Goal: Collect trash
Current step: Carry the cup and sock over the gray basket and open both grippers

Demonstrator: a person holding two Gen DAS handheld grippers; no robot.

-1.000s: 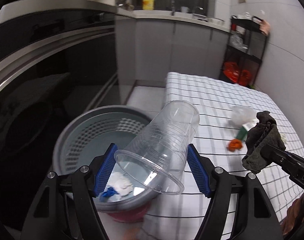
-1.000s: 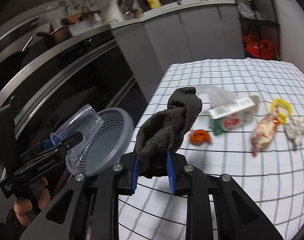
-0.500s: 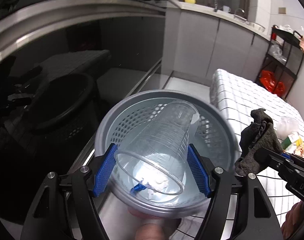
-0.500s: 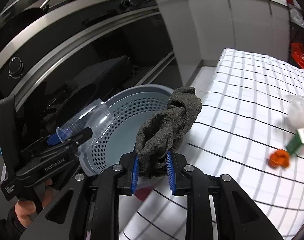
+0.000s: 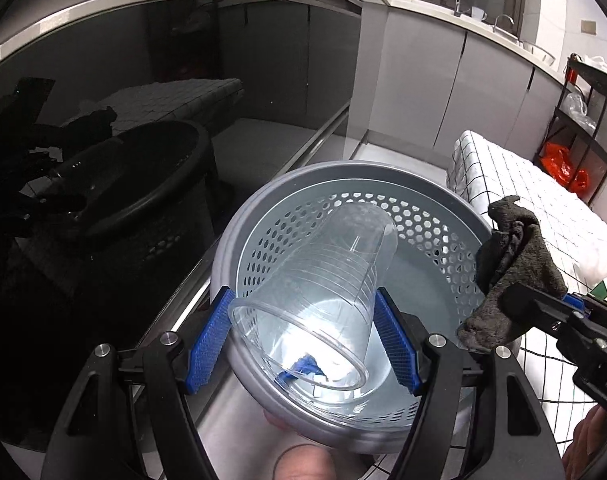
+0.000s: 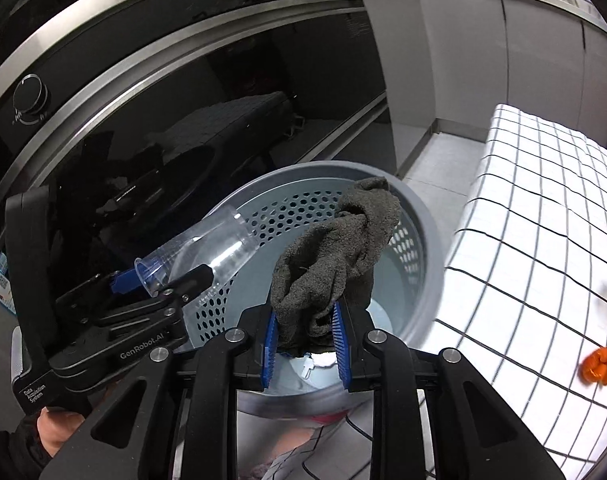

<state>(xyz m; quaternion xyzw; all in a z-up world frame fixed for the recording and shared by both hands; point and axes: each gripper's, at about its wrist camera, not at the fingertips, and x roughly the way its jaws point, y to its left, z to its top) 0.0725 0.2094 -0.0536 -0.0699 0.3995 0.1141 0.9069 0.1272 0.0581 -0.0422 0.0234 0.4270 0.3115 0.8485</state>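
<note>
My left gripper (image 5: 303,340) is shut on a clear plastic cup (image 5: 319,292), held tilted over the grey perforated bin (image 5: 423,200). My right gripper (image 6: 305,346) is shut on a dark grey sock (image 6: 339,256) and holds it above the bin's (image 6: 419,256) near rim. The sock also shows in the left wrist view (image 5: 511,276) at the bin's right rim, and the cup (image 6: 203,252) in the right wrist view at the bin's left side. White and blue scraps (image 5: 303,370) lie at the bin's bottom.
A table with a white checked cloth (image 6: 543,240) stands right of the bin, with an orange scrap (image 6: 597,366) on it. A dark glossy oven front (image 6: 163,120) is on the left. A black rack (image 5: 583,120) stands at the far right.
Both grippers have moved left from the table to over the bin, carrying the cup and the sock. The bin now fills the middle of both views.
</note>
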